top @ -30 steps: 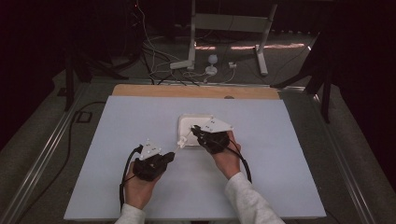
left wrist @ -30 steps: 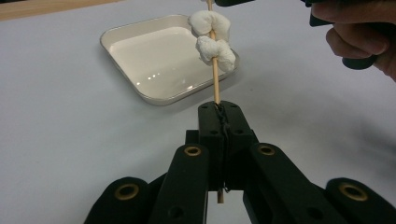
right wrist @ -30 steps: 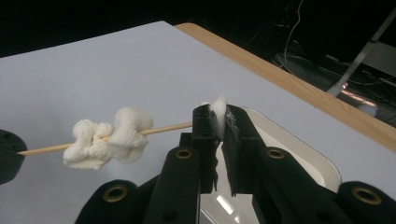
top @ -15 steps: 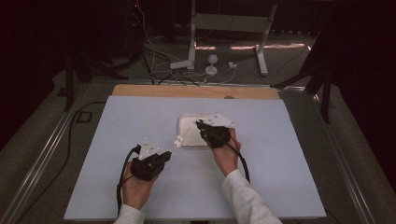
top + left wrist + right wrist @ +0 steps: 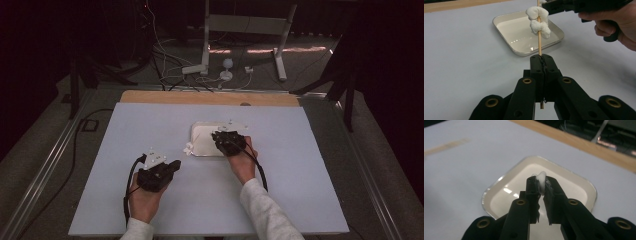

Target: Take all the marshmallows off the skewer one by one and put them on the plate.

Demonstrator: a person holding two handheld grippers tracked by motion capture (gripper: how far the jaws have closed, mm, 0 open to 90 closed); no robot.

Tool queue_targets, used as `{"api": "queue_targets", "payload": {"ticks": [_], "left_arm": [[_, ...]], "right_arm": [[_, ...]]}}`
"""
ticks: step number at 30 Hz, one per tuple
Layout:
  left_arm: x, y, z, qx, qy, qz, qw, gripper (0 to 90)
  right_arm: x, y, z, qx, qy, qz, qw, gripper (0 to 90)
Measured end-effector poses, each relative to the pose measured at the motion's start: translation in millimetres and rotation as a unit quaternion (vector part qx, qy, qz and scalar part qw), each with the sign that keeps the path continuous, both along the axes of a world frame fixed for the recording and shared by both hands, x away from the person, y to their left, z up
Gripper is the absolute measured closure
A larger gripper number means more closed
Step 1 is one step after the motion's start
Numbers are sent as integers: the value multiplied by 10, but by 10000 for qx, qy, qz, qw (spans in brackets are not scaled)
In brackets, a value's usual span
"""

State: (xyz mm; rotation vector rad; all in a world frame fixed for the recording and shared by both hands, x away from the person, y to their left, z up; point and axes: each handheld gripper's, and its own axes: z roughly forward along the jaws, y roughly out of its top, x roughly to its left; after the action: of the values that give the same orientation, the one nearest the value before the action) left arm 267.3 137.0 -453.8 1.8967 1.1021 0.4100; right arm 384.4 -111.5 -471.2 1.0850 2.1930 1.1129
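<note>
My left gripper (image 5: 542, 58) is shut on a thin wooden skewer (image 5: 539, 43) that stands up from its jaws. Two white soft pieces (image 5: 539, 21) are threaded on the skewer near its far end, in front of a cream square tray (image 5: 524, 53). In the high view the left gripper (image 5: 172, 165) sits at the table's front left, and the skewered pieces (image 5: 188, 148) hang by the tray's (image 5: 200, 131) left edge. My right gripper (image 5: 541, 183) is shut on another white soft piece (image 5: 541, 178) above the tray (image 5: 589, 188). It (image 5: 220, 136) hovers over the tray's right part.
The tray lies on a pale blue-grey board (image 5: 280, 180) with a wooden strip (image 5: 210, 97) along its far edge. Behind the table are a white stand (image 5: 240, 30) and cables (image 5: 165, 65) on the floor. The right hand (image 5: 619, 25) is close to the skewer's top.
The right gripper has moved slightly farther over the tray. The left hand with the skewer has drifted a little to the left.
</note>
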Motion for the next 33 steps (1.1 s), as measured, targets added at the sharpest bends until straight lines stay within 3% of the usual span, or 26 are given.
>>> {"api": "queue_targets", "payload": {"ticks": [1,4,5,6,7,9,11,18,28,33], "left_arm": [[4,5,-5,-12,-3,8,10000,898],[12,9,-17,-16,9,19,10000,898],[12,9,-17,-16,9,19,10000,898],[15,6,-21,-14,6,18,10000,898],[18,3,-25,-13,8,22,10000,898],[26,-2,-39,-4,24,13,10000,898],[33,-8,-56,-8,53,18,10000,898],[70,-42,-123,56,149,-20,9999,897],[178,-141,-332,321,426,-60,9986,898],[228,-213,-414,437,532,-105,9976,898]], "right_arm": [[40,-18,-43,7,141,-61,9999,802],[88,-41,-95,31,334,-123,9994,689],[88,-41,-95,31,334,-123,9994,689],[108,-52,-117,61,448,-136,9989,612],[108,-52,-117,61,448,-136,9989,612],[125,-52,-144,14,552,-140,9984,497],[129,-50,-160,-17,590,-168,9981,471],[135,-28,-226,-30,724,-154,9973,433],[107,6,-261,349,853,-14,9957,421],[94,21,-256,412,854,90,9955,424]]}}
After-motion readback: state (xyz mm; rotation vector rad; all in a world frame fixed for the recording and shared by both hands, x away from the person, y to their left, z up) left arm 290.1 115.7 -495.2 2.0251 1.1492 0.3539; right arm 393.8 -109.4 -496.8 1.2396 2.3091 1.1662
